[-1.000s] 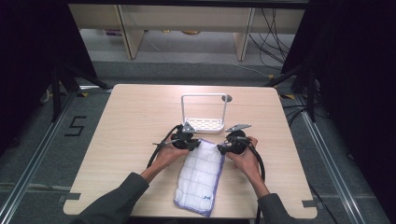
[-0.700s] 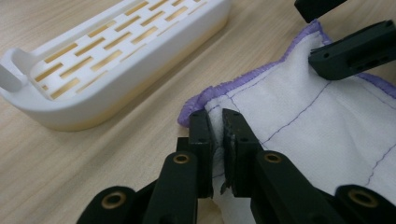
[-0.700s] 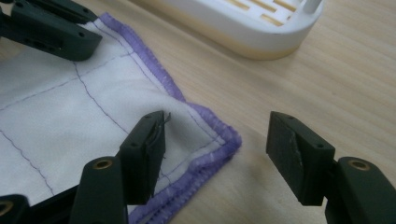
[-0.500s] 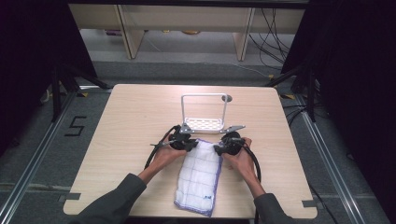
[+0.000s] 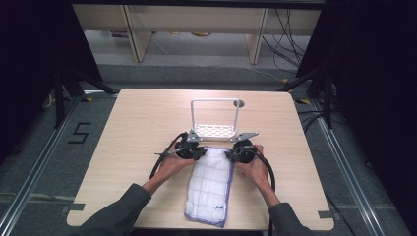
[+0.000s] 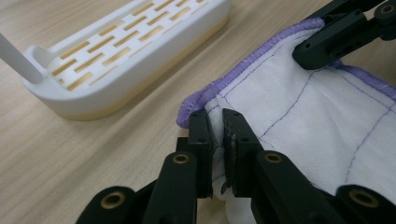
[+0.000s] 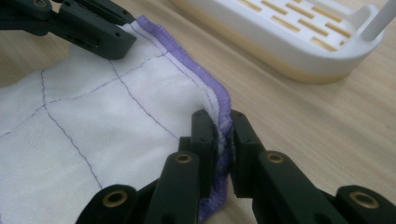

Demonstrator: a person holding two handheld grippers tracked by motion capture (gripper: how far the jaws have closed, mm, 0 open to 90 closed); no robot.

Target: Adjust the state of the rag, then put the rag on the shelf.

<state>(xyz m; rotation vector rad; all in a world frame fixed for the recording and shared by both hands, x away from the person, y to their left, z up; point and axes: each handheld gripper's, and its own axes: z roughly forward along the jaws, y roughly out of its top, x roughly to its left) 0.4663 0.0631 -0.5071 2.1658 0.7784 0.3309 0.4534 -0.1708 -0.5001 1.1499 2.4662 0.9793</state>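
Mid-frame: left gripper [image 6: 215, 140] and right gripper [image 7: 223, 135] each clamped on a far corner of white purple-edged cloth [image 5: 211, 184]; grasp done, lifting remains.

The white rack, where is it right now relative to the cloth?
In the high view the white rack stands mid-table, just beyond the far edge of the cloth, apart from it. The left tongs and right tongs pinch the cloth's far corners.
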